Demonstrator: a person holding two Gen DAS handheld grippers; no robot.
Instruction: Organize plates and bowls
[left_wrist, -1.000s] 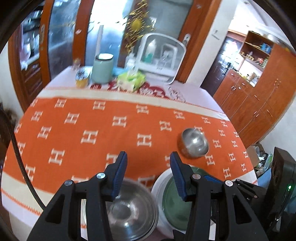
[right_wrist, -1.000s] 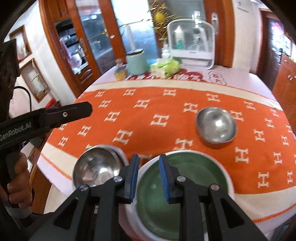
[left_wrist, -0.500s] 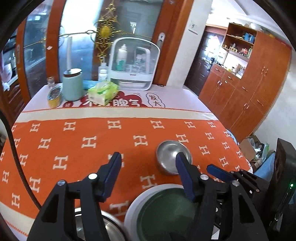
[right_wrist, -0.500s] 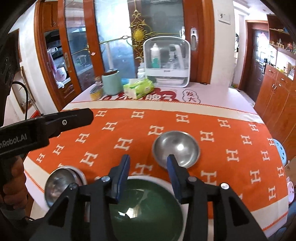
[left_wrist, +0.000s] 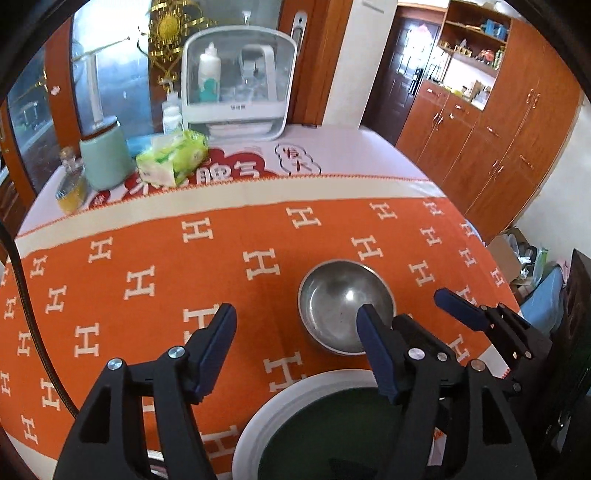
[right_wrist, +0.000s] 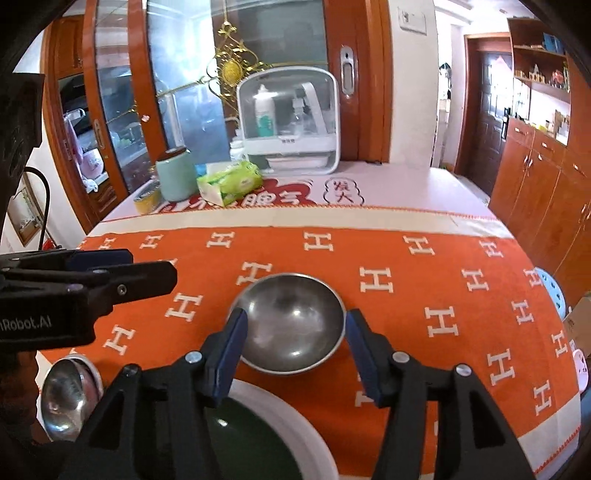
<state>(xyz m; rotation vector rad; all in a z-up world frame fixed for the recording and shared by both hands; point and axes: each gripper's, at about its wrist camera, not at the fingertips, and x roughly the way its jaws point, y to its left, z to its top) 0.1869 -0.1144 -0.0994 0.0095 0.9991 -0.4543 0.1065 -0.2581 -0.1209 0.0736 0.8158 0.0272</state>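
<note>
Jaws just opening, empty, steel bowl (right_wrist: 291, 323) ahead

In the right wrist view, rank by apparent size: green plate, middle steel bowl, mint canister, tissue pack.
1. Green plate, largest, though nearest and cut off by the frame.
2. Steel bowl.
3. Mint canister and tissue pack: look alike, so unranked; both sit far back.

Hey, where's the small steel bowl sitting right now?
The small steel bowl sits mid-cloth on the orange tablecloth, just beyond the green plate; in the right wrist view it lies between the right tool fingers, untouched.
</note>
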